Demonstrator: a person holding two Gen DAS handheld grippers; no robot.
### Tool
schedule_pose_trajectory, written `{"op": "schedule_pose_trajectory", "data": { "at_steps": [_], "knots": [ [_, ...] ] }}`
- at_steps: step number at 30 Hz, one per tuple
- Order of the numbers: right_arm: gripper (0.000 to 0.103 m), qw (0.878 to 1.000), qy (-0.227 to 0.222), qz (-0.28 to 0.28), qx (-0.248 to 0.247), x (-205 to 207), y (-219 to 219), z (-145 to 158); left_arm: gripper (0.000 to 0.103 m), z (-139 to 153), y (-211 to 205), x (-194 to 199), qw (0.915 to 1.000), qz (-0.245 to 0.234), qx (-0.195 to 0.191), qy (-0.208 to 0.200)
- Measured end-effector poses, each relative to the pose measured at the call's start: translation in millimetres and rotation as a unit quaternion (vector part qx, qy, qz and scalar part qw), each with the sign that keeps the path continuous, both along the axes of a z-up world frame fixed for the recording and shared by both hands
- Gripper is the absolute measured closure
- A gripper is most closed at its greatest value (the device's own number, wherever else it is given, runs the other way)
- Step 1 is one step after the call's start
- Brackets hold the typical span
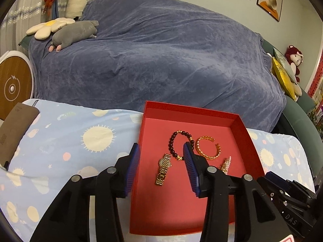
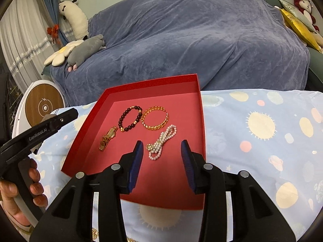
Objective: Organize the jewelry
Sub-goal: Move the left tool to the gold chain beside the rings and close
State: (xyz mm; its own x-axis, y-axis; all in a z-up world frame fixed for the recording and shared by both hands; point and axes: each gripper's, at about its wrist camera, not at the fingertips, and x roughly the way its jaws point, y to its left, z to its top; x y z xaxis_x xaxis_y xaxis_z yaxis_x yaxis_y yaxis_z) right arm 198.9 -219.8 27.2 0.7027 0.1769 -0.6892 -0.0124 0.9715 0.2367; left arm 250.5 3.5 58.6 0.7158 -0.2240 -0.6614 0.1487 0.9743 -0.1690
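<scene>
A red box [image 1: 181, 211] [image 2: 161, 191] lies open on the table. In it are a gold watch [image 1: 164, 169] [image 2: 108, 138], a dark bead bracelet [image 1: 177, 141] [image 2: 130, 119], a gold open bangle [image 1: 209, 148] [image 2: 155, 119] and a pearl bracelet [image 1: 226, 164] [image 2: 162, 142]. My left gripper [image 1: 161, 148] is open and empty, above the box near the watch and the bead bracelet. My right gripper [image 2: 162, 145] is open and empty, just short of the pearl bracelet. The left gripper's body [image 2: 40, 131] shows at the left of the right wrist view.
The table wears a light blue cloth with suns and planets [image 1: 70, 141] [image 2: 262, 141]. A sofa under a blue blanket [image 1: 161, 56] stands behind it. A brown pouch [image 1: 14, 133] lies at the table's left. Some gold jewelry [image 2: 94, 235] peeks out at the near edge.
</scene>
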Motion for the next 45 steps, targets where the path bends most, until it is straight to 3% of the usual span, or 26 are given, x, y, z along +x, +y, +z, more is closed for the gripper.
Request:
{"op": "schedule_pose_trajectory", "data": {
  "at_steps": [3, 8, 15, 19, 23, 40, 43, 45],
  "knots": [
    [0.066, 1.000, -0.005, 0.007, -0.005, -26.2, 0.2, 10.8, 0.047, 13.3, 3.9, -16.5, 1.0000, -0.003, -0.003, -0.005],
    [0.063, 1.000, 0.000, 0.019, -0.015, -75.2, 5.2, 10.7, 0.045, 19.0, 16.2, -57.8, 0.9999, -0.005, -0.008, 0.005],
    [0.063, 0.999, 0.016, 0.034, -0.002, -129.9, 21.0, 0.8, 0.045, -1.2, 25.0, -119.1, 0.9990, -0.009, 0.035, 0.027],
    [0.063, 0.999, 0.026, 0.046, 0.002, -148.3, 33.4, -7.9, 0.045, -14.9, 34.4, -144.6, 0.9986, -0.007, 0.028, 0.043],
    [0.064, 0.997, 0.037, 0.065, -0.007, -148.7, 45.3, -17.2, 0.045, -37.7, 39.6, -158.6, 0.9975, -0.007, 0.019, 0.068],
    [0.064, 0.996, 0.063, 0.057, -0.010, -137.5, 37.7, -36.5, 0.045, -87.7, -18.6, -157.5, 0.9889, -0.074, 0.078, 0.102],
    [0.064, 0.996, 0.063, 0.059, -0.010, -136.7, 38.5, -36.8, 0.049, -89.5, -22.2, -155.4, 0.9890, -0.073, 0.090, 0.092],
    [0.064, 0.996, 0.064, 0.059, -0.011, -136.1, 38.9, -37.8, 0.064, -89.3, -24.7, -156.6, 0.9890, -0.077, 0.092, 0.086]
  ]
}}
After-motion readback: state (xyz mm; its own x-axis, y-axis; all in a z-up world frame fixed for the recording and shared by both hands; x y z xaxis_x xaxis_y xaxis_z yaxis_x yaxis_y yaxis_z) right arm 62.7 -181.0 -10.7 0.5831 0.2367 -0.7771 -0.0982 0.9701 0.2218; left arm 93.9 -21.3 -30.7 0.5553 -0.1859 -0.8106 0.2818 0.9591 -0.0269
